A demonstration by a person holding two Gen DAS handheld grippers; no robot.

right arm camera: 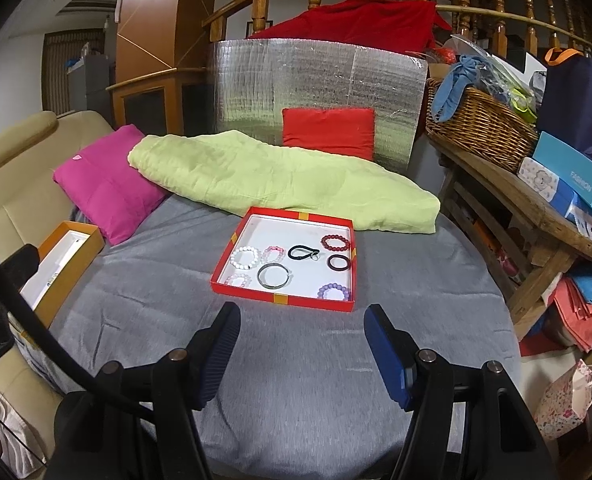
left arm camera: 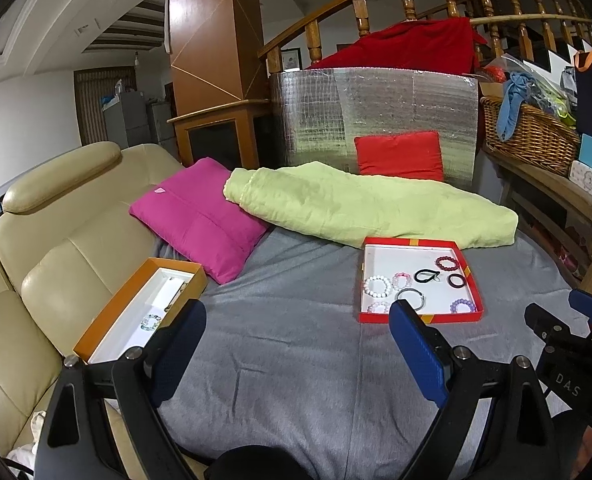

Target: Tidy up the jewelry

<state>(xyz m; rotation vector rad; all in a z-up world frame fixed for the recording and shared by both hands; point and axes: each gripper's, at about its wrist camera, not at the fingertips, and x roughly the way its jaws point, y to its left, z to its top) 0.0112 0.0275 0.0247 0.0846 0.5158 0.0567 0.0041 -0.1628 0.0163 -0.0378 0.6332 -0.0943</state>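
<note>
Two tools hover low over a bed covered by a grey sheet (right arm camera: 296, 360), each with its blue-padded jaws spread wide and nothing between them. The left tool (left arm camera: 296, 344) sits toward the near left of the bed, and the right tool (right arm camera: 301, 344) is near the middle, facing the red tray (right arm camera: 284, 298).

That red tray, white inside, lies flat on the sheet just in front of a rolled light green blanket (right arm camera: 280, 180). It holds the loose jewelry: a white bead bracelet (right arm camera: 244, 258) at the left, a pale pink bead bracelet (right arm camera: 274, 254) just beside it, a black loop with a small metal ring (right arm camera: 301, 252) in the middle, a dark red bead bracelet (right arm camera: 335, 242) at the far right, a dark bangle (right arm camera: 339, 262) nearer than that, a grey metal bangle (right arm camera: 272, 275) near the middle, a lilac bead bracelet (right arm camera: 333, 292) at the near right corner, and another pale bead bracelet (right arm camera: 239, 280) at the near left.

An orange box (left arm camera: 108, 316) with a white lining rests at the left edge of the bed against a beige leather sofa (left arm camera: 56, 240); inside it lies one multicoloured bead bracelet (left arm camera: 151, 322). A magenta cushion (left arm camera: 200, 218) sits just beyond the box, touching the blanket.
</note>
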